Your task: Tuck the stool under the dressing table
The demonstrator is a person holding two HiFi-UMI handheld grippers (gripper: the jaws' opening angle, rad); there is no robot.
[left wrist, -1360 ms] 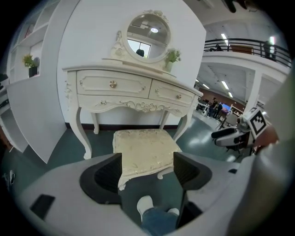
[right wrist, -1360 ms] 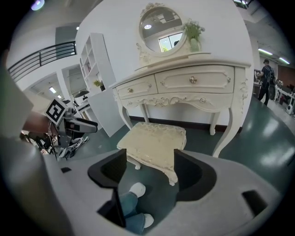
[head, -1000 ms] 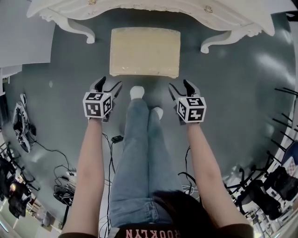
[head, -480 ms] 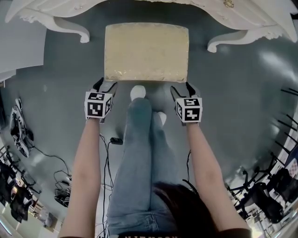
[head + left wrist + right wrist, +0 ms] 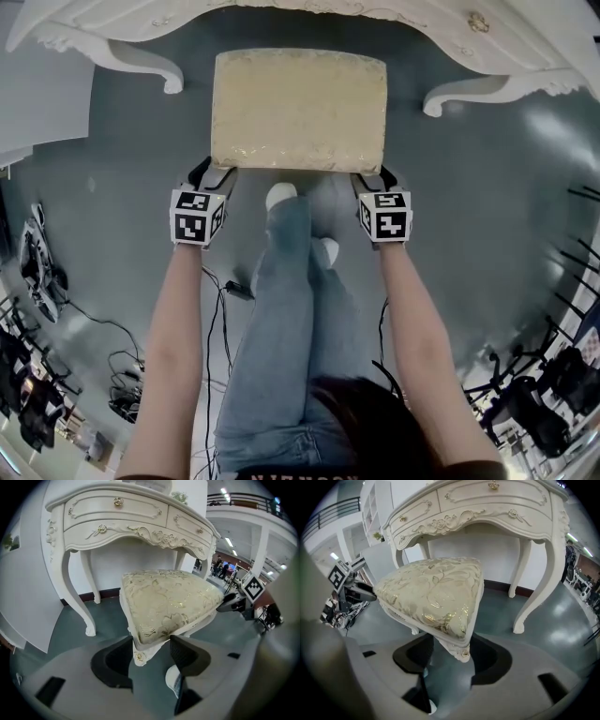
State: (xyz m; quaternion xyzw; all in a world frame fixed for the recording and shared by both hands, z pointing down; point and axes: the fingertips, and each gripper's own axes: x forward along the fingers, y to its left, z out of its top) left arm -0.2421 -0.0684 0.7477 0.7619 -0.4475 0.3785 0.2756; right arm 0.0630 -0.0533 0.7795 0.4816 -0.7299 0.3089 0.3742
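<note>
On the grey floor: a stool with a cream cushion in a gold pattern stands on white carved legs, just in front of the dressing table.
Stool: its far edge comes about to the front edge of the table top, between the two curved table legs. Most of the seat is not under the top yet.
Left tool: it is at the near left corner of the stool. Its jaws are closing, and the carved left corner stands between them. The pads are very near it on both sides but do not seem to press it yet.
Right tool: it is at the near right corner. Its jaws are closing too, with the carved right corner between them, and a thin gap shows on each side.
Person: stands right behind the stool with both forearms stretched forward, in jeans. One foot in a white sock is between the two tools, close to the near edge of the seat.
Floor at the left: black cables lie well apart from the stool.
</note>
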